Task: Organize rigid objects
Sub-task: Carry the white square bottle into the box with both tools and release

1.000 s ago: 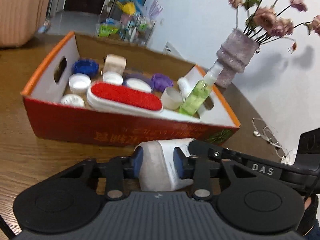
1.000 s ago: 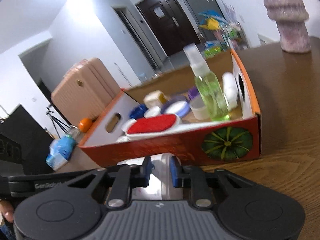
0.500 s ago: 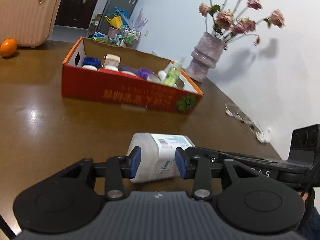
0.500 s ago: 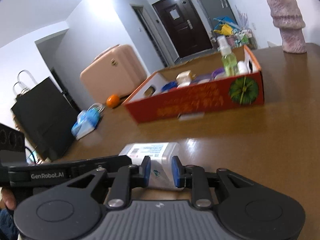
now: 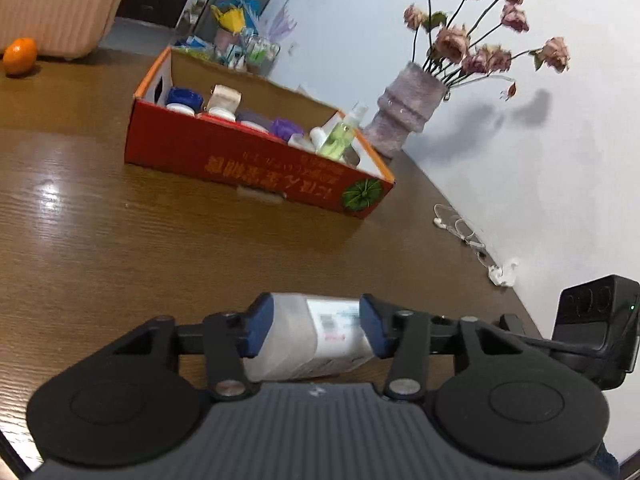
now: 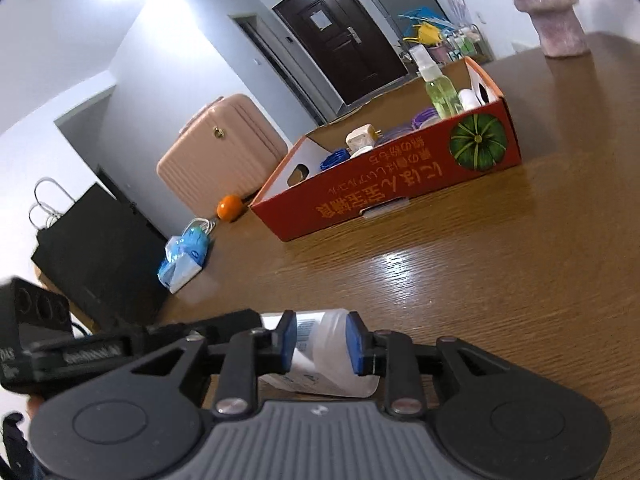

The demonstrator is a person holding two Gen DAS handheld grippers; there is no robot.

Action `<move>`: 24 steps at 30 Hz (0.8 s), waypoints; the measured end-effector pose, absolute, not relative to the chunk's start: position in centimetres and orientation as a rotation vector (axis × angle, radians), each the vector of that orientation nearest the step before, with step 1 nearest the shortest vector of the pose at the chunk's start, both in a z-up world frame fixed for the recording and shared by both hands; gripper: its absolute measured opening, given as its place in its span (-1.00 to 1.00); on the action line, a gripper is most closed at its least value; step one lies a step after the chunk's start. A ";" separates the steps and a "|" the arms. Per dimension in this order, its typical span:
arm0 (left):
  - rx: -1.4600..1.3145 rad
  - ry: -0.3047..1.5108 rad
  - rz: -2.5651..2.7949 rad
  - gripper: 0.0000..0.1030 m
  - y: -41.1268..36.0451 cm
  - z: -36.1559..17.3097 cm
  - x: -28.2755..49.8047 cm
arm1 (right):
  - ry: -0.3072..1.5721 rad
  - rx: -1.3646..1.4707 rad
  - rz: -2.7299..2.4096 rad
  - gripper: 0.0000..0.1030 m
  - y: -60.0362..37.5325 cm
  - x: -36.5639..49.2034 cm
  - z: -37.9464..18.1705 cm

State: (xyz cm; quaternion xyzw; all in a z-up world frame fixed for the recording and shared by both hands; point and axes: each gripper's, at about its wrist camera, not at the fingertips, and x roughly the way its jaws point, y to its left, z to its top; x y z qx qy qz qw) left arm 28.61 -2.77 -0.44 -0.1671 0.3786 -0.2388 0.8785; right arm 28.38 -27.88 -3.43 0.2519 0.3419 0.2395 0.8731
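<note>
A white plastic bottle (image 5: 308, 336) with a printed label lies on its side on the brown table (image 5: 120, 240). My left gripper (image 5: 316, 330) is shut on one end of it. My right gripper (image 6: 322, 342) is shut on the other end of the bottle (image 6: 326, 344). The red cardboard box (image 5: 256, 160) stands far beyond, holding a green spray bottle (image 5: 340, 136), jars, lids and a plug. The box also shows in the right wrist view (image 6: 400, 188).
A pink vase (image 5: 404, 112) with dried roses stands behind the box by the wall. White earphones (image 5: 464, 232) lie at the table's right edge. An orange (image 6: 230, 207), a tissue pack (image 6: 184, 256) and a black bag (image 6: 92, 252) are at the far left.
Both grippers have drawn back from the box with the bottle between them; the box looks much farther away now than one second ago. The bottle is now low on the table.
</note>
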 end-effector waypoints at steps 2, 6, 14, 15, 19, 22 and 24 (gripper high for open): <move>-0.339 0.777 -0.475 -0.37 -2.9 -0.6 28.4 | 0.713 0.536 0.484 -0.55 -27.9 28.5 -3.4; -0.428 0.716 -0.479 -0.38 -2.4 0.7 29.3 | 0.680 0.567 0.455 -0.56 -28.3 30.0 -1.7; -0.379 0.534 -0.463 -0.38 -2.3 7.9 37.6 | 0.530 0.487 0.466 -0.56 -26.8 38.8 5.7; -0.373 0.531 -0.454 -0.38 -2.3 8.3 38.7 | 0.527 0.476 0.467 -0.56 -26.6 40.2 6.2; -0.387 0.589 -0.395 -0.38 -1.9 8.0 44.3 | 0.603 0.512 0.466 -0.56 -25.8 46.0 5.2; -0.393 0.659 -0.363 -0.39 -1.7 6.1 47.4 | 0.686 0.555 0.450 -0.56 -25.9 48.9 3.0; -0.398 0.704 -0.356 -0.39 -1.5 4.6 48.7 | 0.739 0.572 0.431 -0.56 -25.9 50.3 1.5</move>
